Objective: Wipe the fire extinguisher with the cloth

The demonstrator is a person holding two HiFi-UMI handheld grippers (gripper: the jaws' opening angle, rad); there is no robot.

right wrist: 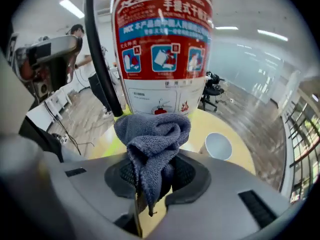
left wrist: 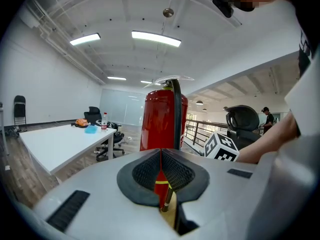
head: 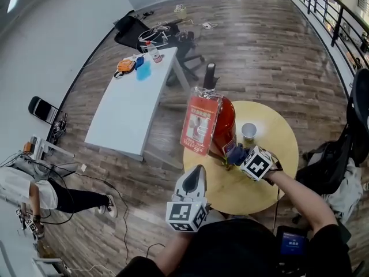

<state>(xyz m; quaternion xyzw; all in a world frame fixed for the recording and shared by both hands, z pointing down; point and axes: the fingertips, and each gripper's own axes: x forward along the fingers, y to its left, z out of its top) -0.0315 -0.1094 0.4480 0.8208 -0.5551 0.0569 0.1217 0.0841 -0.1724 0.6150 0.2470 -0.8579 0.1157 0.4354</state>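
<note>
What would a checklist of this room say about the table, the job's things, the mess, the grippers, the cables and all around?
Surface: round yellow table, mostly bare.
Job's things: red fire extinguisher upright on it; grey cloth bunched close to its label, contact unclear.
Clutter: paper cup beside the extinguisher.
Grippers: right gripper shut on the cloth; left gripper shut, empty.
Cables: loose cables on the far floor.
Surroundings: white table with small items, office chair, railing, a person at left.
</note>
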